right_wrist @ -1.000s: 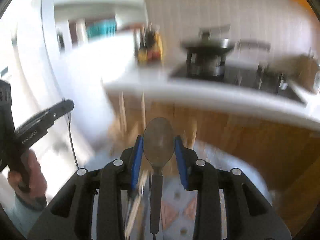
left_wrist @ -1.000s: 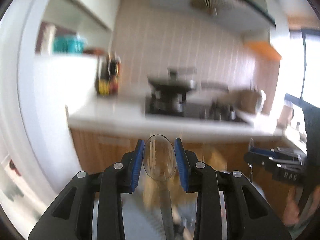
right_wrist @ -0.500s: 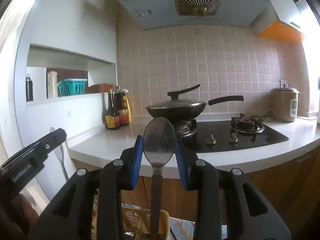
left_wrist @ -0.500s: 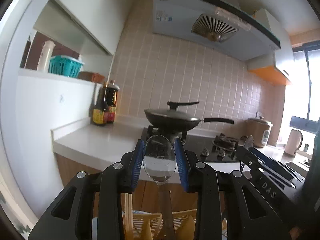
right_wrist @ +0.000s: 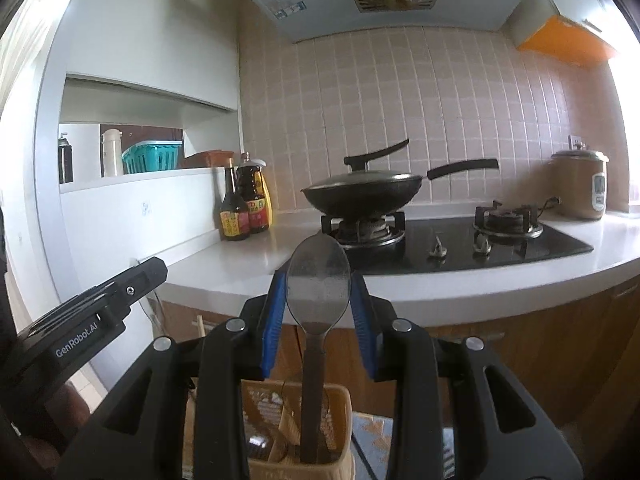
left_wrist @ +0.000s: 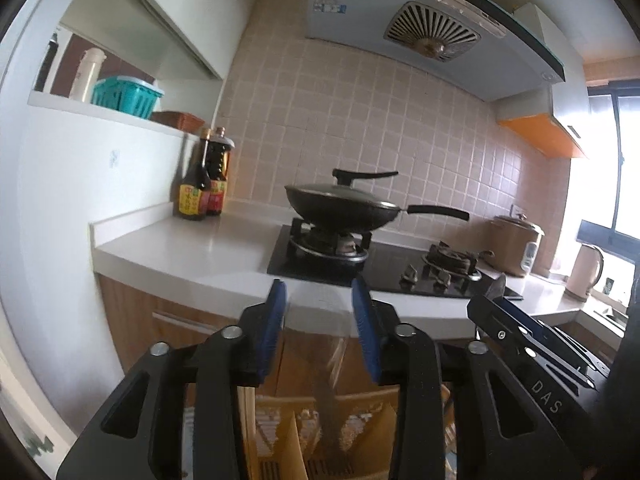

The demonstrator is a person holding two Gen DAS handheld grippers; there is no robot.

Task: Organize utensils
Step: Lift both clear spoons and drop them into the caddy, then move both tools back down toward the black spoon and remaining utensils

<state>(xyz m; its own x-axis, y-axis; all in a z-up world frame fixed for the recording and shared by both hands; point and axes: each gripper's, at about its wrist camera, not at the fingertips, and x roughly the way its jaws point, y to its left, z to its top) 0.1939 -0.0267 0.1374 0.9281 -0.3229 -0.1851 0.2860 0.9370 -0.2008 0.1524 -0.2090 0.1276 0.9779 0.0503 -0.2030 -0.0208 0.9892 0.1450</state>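
**Clear spoon gone from the left gripper; metal spoon held upright over the caddy**

Half a second ago a clear spoon bowl was sitting between the left gripper's blue pads; now the left gripper [left_wrist: 320, 320] is standing with its jaws apart, having just been opening, and nothing firm is showing between the pads; only a blurred, see-through streak is hanging below them, over the woven utensil caddy [left_wrist: 280, 432] and its dividers; whether that streak is the clear spoon I cannot tell.

The right gripper [right_wrist: 318, 312] is clamping a metal spoon [right_wrist: 319, 280] by the sides of its bowl, both blue pads pressing on it; the spoon is standing upright, bowl on top, its dark handle reaching down into a compartment of the same caddy [right_wrist: 336, 400], where other utensils are leaning, too blurred to name.

Behind both grippers the white counter [right_wrist: 248, 264] is carrying two sauce bottles [right_wrist: 244, 208] by the wall; beside them a lidded black wok [right_wrist: 364, 192] is sitting on the gas hob [right_wrist: 460, 240]; a rice cooker [right_wrist: 578, 184] is standing at the far right.
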